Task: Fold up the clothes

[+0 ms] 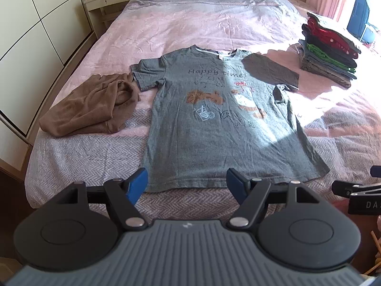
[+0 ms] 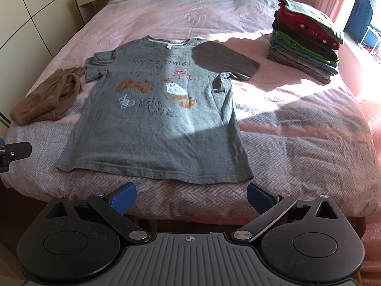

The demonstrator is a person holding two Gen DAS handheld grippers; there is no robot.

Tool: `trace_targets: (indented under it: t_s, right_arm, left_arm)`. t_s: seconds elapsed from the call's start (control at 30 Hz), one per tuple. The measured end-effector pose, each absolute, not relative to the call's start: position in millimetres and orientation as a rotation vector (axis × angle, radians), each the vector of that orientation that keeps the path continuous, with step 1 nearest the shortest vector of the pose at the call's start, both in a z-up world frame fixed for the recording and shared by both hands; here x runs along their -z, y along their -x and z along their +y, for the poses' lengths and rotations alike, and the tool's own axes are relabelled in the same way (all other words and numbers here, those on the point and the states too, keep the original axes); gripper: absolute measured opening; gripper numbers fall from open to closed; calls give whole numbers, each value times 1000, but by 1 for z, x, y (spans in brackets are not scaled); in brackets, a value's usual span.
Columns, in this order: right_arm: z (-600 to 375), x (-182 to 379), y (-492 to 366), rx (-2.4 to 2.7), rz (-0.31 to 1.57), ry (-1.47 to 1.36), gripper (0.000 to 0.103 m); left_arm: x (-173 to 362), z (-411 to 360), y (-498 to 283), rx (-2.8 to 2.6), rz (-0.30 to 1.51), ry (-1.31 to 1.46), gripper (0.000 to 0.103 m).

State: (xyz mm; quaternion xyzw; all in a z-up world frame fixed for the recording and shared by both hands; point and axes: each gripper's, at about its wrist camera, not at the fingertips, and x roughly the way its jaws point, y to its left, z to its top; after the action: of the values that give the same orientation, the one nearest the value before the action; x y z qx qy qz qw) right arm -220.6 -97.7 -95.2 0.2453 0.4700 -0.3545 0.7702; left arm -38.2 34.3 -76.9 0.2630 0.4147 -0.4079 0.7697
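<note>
Grey T-shirt (image 1: 214,124) spread flat, print side up, on the bed (image 1: 195,23), collar toward the far end, hem toward the near edge. "Happy time!" lettered across the chest, drawings below. One sleeve folded in over the shoulder on the sunlit side, the other lying out flat. Crumpled brown garment (image 1: 90,107) just beside the flat sleeve, touching it. Stack of folded clothes (image 1: 331,50) well apart on the sunlit side, reds, greens and greys layered. Left gripper (image 1: 187,184) above the hem near the shirt's left corner, jaws wide apart, nothing between them. Right gripper (image 2: 191,199) short of the hem near the bed's edge, jaws likewise apart and empty. Bedside cabinet (image 1: 107,2) at the far left.
</note>
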Motion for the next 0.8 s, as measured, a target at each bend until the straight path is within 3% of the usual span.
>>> trace_targets:
  t_s: [0.8]
  right_arm:
    - [-101, 94, 226, 757, 1026, -502, 101]
  left_arm:
    - [82, 24, 50, 889, 909, -608, 74]
